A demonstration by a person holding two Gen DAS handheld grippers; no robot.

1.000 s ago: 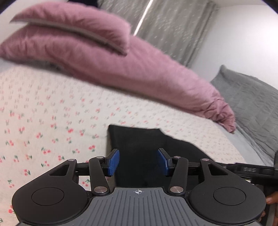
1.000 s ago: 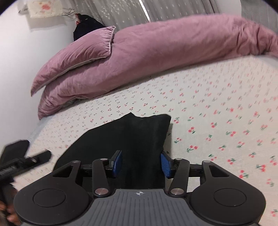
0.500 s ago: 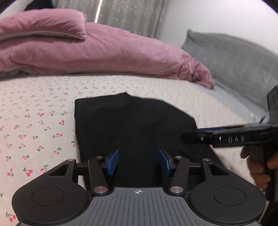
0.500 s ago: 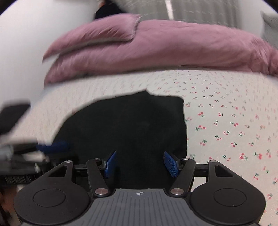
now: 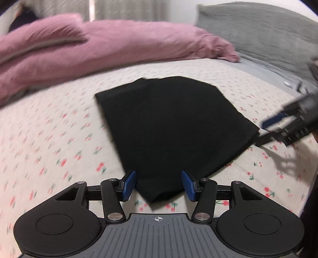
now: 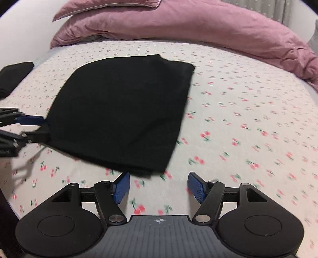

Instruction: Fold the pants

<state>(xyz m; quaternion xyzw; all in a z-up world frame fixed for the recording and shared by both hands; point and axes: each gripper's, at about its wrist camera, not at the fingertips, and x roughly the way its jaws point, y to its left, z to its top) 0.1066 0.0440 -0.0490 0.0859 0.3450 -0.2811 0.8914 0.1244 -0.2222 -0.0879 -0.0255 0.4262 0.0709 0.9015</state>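
Note:
The black pants point(image 5: 173, 127) lie folded into a flat, roughly square bundle on the cherry-print bedsheet point(image 5: 49, 142). They also show in the right wrist view point(image 6: 123, 111). My left gripper point(image 5: 158, 185) is open and empty, its blue pads either side of the bundle's near corner. My right gripper point(image 6: 159, 185) is open and empty, just short of the bundle's near edge. Each gripper shows in the other's view, the right one point(image 5: 286, 127) and the left one point(image 6: 21, 129), at the bundle's side corners.
A pink duvet point(image 5: 119, 49) and pink pillow point(image 6: 111, 6) lie along the far side of the bed. A grey pillow point(image 5: 268, 31) sits at the right. A dark object point(image 6: 14, 75) lies at the bed's left edge. Curtains hang behind.
Both grippers have drawn back from over the pants, so the whole folded bundle now shows ahead of them. Both stayed open.

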